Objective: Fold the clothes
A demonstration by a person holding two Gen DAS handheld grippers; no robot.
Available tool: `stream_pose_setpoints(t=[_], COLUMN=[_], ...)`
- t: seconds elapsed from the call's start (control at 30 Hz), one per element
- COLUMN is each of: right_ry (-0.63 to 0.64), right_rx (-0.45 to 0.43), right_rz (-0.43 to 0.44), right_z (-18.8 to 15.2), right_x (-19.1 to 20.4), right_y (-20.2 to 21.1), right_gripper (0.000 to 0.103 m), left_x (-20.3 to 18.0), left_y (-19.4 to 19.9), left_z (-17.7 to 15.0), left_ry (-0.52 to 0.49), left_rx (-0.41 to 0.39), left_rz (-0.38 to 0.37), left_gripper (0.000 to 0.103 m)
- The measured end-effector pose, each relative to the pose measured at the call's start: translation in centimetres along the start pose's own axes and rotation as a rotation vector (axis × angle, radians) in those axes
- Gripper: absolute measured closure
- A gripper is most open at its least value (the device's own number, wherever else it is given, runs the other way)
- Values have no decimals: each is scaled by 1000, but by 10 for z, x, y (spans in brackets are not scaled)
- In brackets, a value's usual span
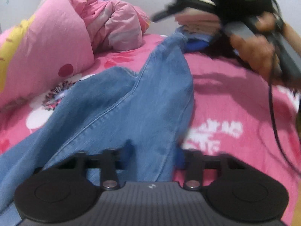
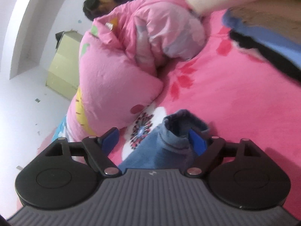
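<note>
Blue jeans (image 1: 120,101) lie across a pink flowered bedspread (image 1: 235,94). My left gripper (image 1: 155,153) is shut on a thick bunch of the denim, which fills the gap between its blue pads. From there one leg rises tight toward my right gripper (image 1: 169,13), blurred at the upper right and held by a hand (image 1: 252,50). In the right wrist view the right gripper (image 2: 153,140) stands open. The rolled cuff of the jeans (image 2: 180,128) sits between its fingers, against the right pad (image 2: 196,141).
A big pink pillow (image 1: 43,52) and a pink puffer jacket (image 1: 116,26) fill the left rear of the bed. A stack of folded clothes (image 2: 263,30) lies at the far right. A pale green cabinet (image 2: 62,66) stands on the floor beside the bed.
</note>
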State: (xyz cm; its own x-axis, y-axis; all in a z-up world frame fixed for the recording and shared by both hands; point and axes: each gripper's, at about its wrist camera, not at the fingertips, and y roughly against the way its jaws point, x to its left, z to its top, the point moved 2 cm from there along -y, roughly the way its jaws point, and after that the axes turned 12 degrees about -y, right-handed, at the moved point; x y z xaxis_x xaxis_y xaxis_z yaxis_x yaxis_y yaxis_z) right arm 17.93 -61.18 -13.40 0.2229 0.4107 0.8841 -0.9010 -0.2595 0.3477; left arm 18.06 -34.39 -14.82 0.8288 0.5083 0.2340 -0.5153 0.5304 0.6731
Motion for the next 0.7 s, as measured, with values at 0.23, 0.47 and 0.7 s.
stream_pose_setpoints(t=[0.23, 0.47, 0.7], right_ry=[-126, -224, -200], right_rx=[0, 67, 18], right_rz=[-5, -30, -50], right_z=[-20, -46, -34], right_x=[-25, -37, -39], right_y=[29, 17, -13], right_gripper=[18, 18, 33], left_x=[83, 114, 121], left_y=[-13, -25, -33], left_z=[-19, -39, -45], left_ry=[615, 851, 899], left_rx=[-12, -26, -29], left_rz=[-328, -452, -492], left_gripper=[91, 90, 91])
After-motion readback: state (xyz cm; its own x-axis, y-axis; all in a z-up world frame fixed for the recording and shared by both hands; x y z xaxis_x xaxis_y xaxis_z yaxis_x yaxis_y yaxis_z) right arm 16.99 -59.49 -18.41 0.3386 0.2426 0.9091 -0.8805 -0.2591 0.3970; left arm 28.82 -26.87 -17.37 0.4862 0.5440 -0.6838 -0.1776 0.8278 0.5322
